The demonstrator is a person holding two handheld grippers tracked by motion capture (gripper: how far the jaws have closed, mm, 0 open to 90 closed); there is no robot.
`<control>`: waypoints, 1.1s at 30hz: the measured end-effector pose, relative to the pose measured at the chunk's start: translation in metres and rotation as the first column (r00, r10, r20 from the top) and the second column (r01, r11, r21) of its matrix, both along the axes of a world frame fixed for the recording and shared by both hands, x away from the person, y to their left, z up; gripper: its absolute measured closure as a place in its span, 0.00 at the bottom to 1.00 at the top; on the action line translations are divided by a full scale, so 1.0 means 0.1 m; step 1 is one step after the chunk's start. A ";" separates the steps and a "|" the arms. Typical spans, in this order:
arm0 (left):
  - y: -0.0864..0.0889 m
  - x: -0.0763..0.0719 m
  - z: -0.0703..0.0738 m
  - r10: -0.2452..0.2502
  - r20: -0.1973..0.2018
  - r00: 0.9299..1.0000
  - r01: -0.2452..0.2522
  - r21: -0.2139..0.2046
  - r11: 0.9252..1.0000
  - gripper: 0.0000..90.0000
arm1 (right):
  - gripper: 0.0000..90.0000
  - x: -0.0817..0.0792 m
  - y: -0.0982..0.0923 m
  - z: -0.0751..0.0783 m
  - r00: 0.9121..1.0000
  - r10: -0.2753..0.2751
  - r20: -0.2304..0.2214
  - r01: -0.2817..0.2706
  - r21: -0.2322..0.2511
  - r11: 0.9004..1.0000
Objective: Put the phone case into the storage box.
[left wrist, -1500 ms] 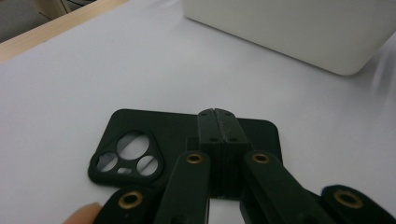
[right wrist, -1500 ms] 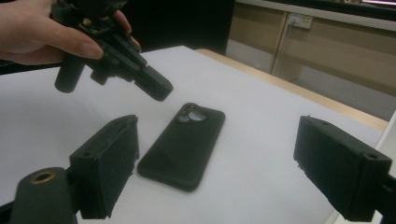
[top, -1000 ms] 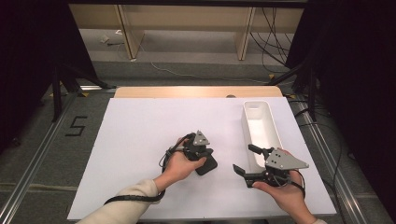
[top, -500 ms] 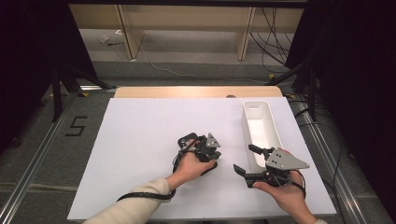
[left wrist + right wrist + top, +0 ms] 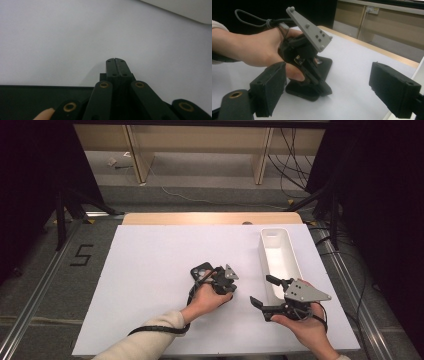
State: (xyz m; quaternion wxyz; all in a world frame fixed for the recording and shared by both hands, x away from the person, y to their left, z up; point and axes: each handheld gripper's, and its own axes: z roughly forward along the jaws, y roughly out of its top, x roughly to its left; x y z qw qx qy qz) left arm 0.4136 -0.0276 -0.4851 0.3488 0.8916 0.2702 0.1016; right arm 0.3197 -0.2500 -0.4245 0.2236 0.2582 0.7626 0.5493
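While the white table (image 5: 150, 285) carries a long white tray (image 5: 280, 257) at its right side, a black phone (image 5: 201, 270) lies flat near the middle, well apart from the tray. The left gripper (image 5: 218, 281) is tilted down onto the phone's near end with its jaws pressed together and nothing between them. The right gripper (image 5: 262, 292) hovers just beside the tray with its jaws spread wide and empty, pointing toward the phone.

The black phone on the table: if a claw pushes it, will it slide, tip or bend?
The black phone lies flat on the smooth white table, so it would probably slide, not tip. It looks like a rigid slab, so bending seems unlikely. Its low edges may make gripping awkward.
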 end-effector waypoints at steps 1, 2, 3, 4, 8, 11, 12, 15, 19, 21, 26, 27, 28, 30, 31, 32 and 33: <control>0.00 0.00 0.00 -0.001 -0.002 1.000 0.001 0.003 1.000 1.00 | 0.18 0.00 0.00 0.00 1.000 0.000 0.000 0.000 -0.003 1.000; 0.01 -0.01 0.01 0.001 -0.004 1.000 -0.001 0.007 1.000 1.00 | 0.18 0.00 0.00 0.00 1.000 0.000 0.000 0.000 -0.003 1.000; 0.01 -0.01 0.01 -0.001 -0.006 1.000 0.001 0.010 1.000 1.00 | 0.18 0.00 0.00 0.00 1.000 0.000 0.000 0.000 -0.003 1.000; 0.02 -0.01 0.02 -0.004 -0.012 1.000 0.005 0.016 1.000 1.00 | 0.18 0.00 0.00 0.00 1.000 -0.002 -0.001 0.002 -0.004 1.000; 0.07 -0.05 0.04 -0.018 -0.030 0.999 0.019 0.037 0.999 1.00 | 0.18 0.00 -0.01 0.00 1.000 -0.005 0.000 0.005 -0.001 1.000; 0.12 -0.08 0.05 -0.025 -0.041 0.999 0.028 0.052 0.998 1.00 | 0.18 0.00 -0.01 0.00 1.000 -0.006 0.001 0.006 -0.002 1.000; 0.15 -0.09 0.06 -0.031 -0.049 0.998 0.034 0.060 0.998 1.00 | 0.18 0.00 -0.01 0.00 1.000 -0.007 0.000 0.007 -0.002 1.000; 0.22 -0.13 0.07 -0.031 -0.062 0.998 0.036 0.072 0.997 1.00 | 0.18 0.01 -0.01 0.00 1.000 -0.008 0.001 0.008 -0.001 1.000; 0.31 -0.17 0.08 -0.031 -0.068 0.997 0.036 0.085 0.996 1.00 | 0.18 0.01 -0.01 0.00 1.000 -0.011 -0.003 0.011 -0.002 1.000; 0.36 -0.19 0.08 -0.027 -0.071 0.997 0.033 0.089 0.995 1.00 | 0.18 0.01 -0.01 0.00 1.000 -0.010 0.000 0.010 -0.001 1.000; 0.48 -0.24 0.09 -0.023 -0.077 0.997 0.031 0.105 0.994 1.00 | 0.18 0.01 -0.01 -0.01 1.000 -0.015 -0.003 0.015 -0.003 1.000; 0.50 -0.24 0.10 -0.025 -0.081 0.996 0.034 0.106 0.994 1.00 | 0.18 0.01 -0.01 -0.01 1.000 -0.015 -0.003 0.015 -0.003 1.000; 0.53 -0.25 0.10 -0.021 -0.081 0.996 0.030 0.112 0.993 1.00 | 0.18 0.01 -0.01 0.00 1.000 -0.015 -0.004 0.015 -0.004 1.000; 0.59 -0.27 0.10 -0.013 -0.090 0.996 0.024 0.117 0.993 1.00 | 0.18 0.01 -0.01 -0.01 1.000 -0.015 -0.003 0.015 -0.004 1.000; 0.61 -0.28 0.11 -0.014 -0.091 0.996 0.025 0.122 0.992 1.00 | 0.18 0.01 -0.01 -0.01 1.000 -0.014 -0.004 0.014 -0.002 1.000; 0.64 -0.28 0.11 -0.010 -0.094 0.996 0.021 0.124 0.992 1.00 | 0.18 0.01 -0.01 -0.01 1.000 -0.015 -0.004 0.015 -0.003 1.000; 0.67 -0.29 0.11 -0.005 -0.098 0.995 0.018 0.126 0.992 1.00 | 0.18 0.01 -0.01 -0.01 1.000 -0.015 -0.003 0.015 -0.003 1.000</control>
